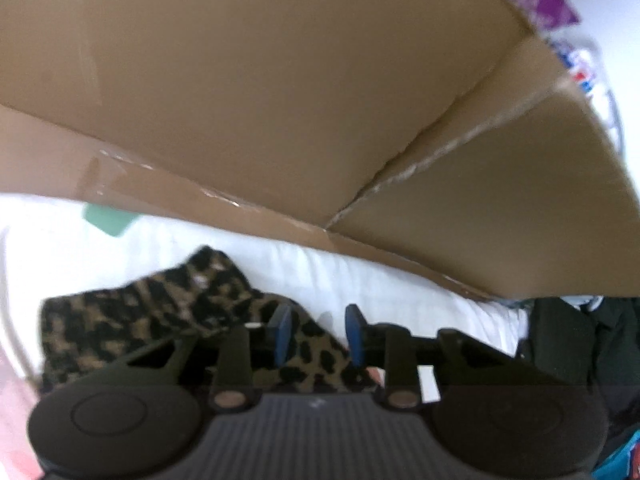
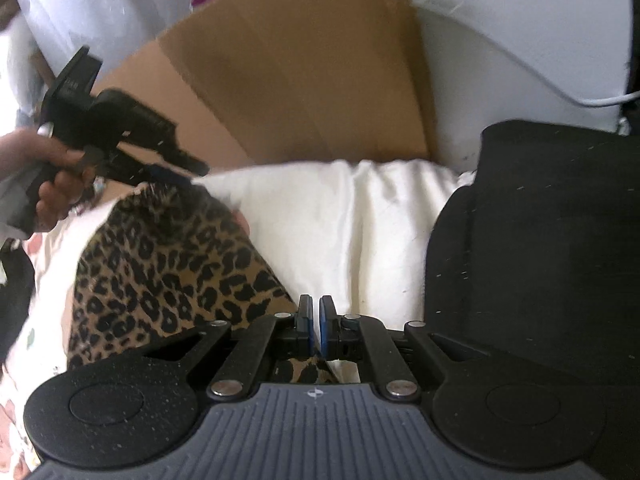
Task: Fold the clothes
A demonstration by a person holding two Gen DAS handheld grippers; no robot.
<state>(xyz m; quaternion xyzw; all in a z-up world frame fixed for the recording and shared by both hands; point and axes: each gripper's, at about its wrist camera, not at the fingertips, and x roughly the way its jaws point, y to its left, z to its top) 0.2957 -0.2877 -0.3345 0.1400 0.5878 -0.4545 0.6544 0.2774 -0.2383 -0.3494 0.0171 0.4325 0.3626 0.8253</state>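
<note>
Left gripper [image 1: 318, 332] angled steeply down over the leopard cloth [image 1: 140, 320], blue pads apart, nothing pinched between them — cloth lying below and to the left on the white bedding [image 1: 360, 276]. Right gripper [image 2: 315, 330] pointed down at a gentler slant, pads almost together; a bit of leopard print visible under them, but impossible to say whether any is gripped. Only in the right view: a hand [image 2: 48, 184] wrapped around the left gripper's handle above the cloth's far edge, plus a black cushion [image 2: 540, 240] at right. Only in the left view: a cardboard box [image 1: 280, 100] filling the upper frame — and a green card [image 1: 108, 220] below it.
</note>
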